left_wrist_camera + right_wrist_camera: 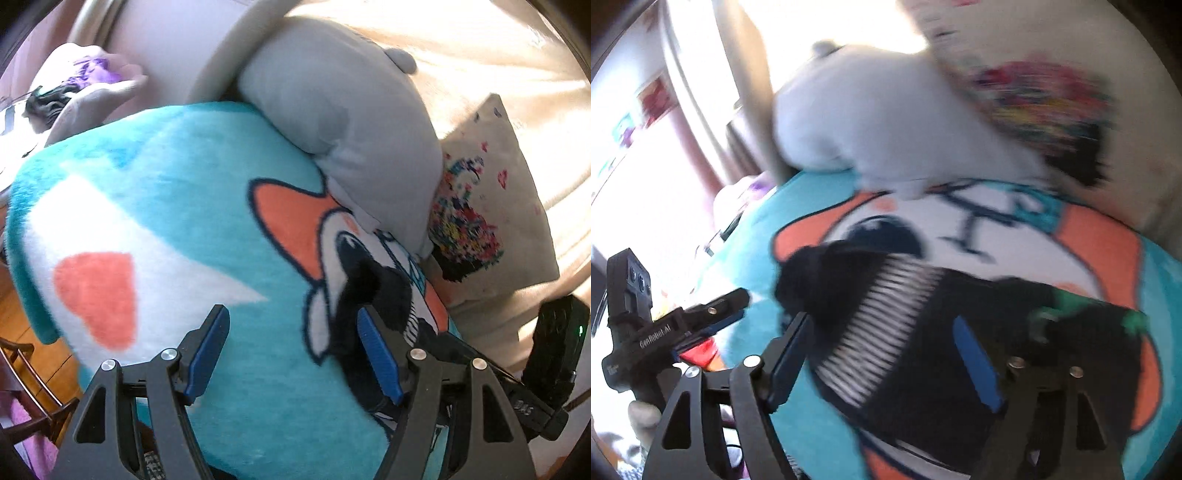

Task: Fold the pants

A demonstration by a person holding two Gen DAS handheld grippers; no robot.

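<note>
Pants [923, 332], black with a band of white stripes, are shown bunched on a turquoise blanket [192, 166] printed with a white star, a coral heart and an orange-outlined cartoon face.

Left wrist view, from left to right: a heap of purple and dark clothes [79, 79] is seen at the far upper left, and wooden floor [33, 350] at the lower left beyond the blanket's edge. The left gripper [293, 349] is held over the blanket with its blue-padded jaws spread wide and nothing between them; the black fabric of the pants is seen just beside, and partly behind, the right-hand finger [380, 358]. A grey cushion [343, 122] rests on the blanket's far edge, and a cream cushion [491, 199] with a multicoloured print stands to its right. The body of the other gripper is visible at the far right edge.

Right wrist view, heavily blurred, from left to right: the left gripper is seen from the side at the lower left, above the blanket. The right gripper [886, 354] is spread open over the pants, and no fabric is pinched between its jaws. A green blur [1082, 306] is seen at the pants' right edge; what it is cannot be told.
</note>
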